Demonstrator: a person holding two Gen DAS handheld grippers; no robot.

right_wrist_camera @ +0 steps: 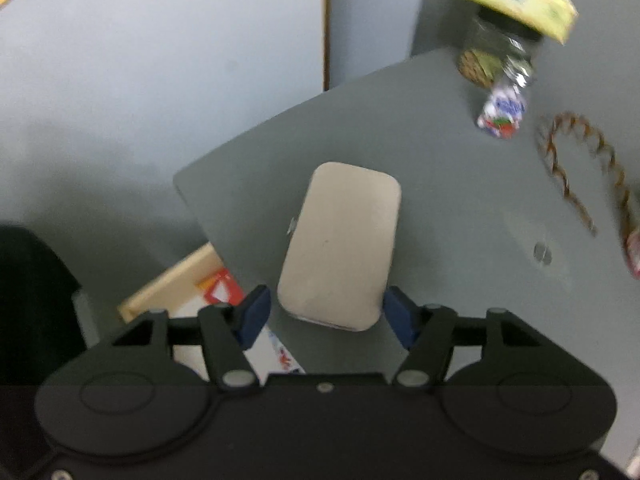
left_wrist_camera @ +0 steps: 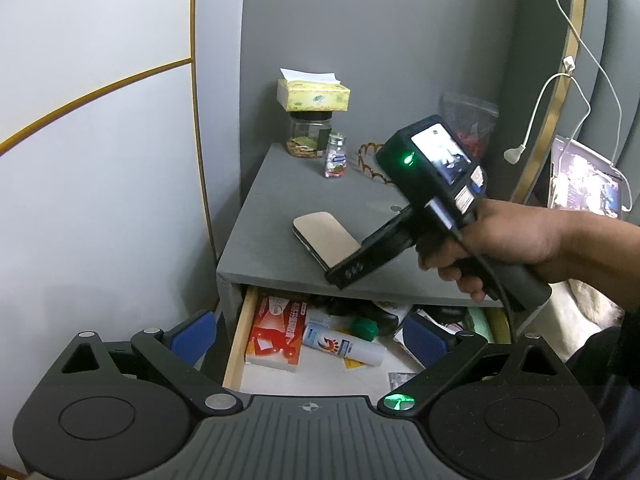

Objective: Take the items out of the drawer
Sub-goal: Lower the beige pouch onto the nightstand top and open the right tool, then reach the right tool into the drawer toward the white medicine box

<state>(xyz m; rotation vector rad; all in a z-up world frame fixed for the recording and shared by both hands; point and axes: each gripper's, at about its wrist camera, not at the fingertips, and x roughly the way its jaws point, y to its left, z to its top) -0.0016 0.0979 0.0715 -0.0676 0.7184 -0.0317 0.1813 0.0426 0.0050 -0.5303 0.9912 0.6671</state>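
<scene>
The wooden drawer [left_wrist_camera: 240, 328] stands pulled out under the grey nightstand top [left_wrist_camera: 280, 184]. In it lie a red and white box [left_wrist_camera: 276, 332], a white spray can [left_wrist_camera: 344, 346], a green-capped item [left_wrist_camera: 366, 328] and other clutter. My left gripper [left_wrist_camera: 308, 340] is open and empty, hovering in front of the drawer. A beige flat case [right_wrist_camera: 340, 244] lies on the nightstand top [right_wrist_camera: 440, 200]; it also shows in the left wrist view [left_wrist_camera: 326, 238]. My right gripper [right_wrist_camera: 328, 316] is open, its blue pads [right_wrist_camera: 254, 316] straddling the case's near end with a gap on each side.
At the back of the nightstand top stand a yellow tissue box [left_wrist_camera: 314, 94] on a glass jar [left_wrist_camera: 308, 138], a small bottle [left_wrist_camera: 335, 158] and a brown hair band [left_wrist_camera: 368, 164]. A white cable [left_wrist_camera: 532, 120] hangs at right beside a laptop [left_wrist_camera: 588, 184].
</scene>
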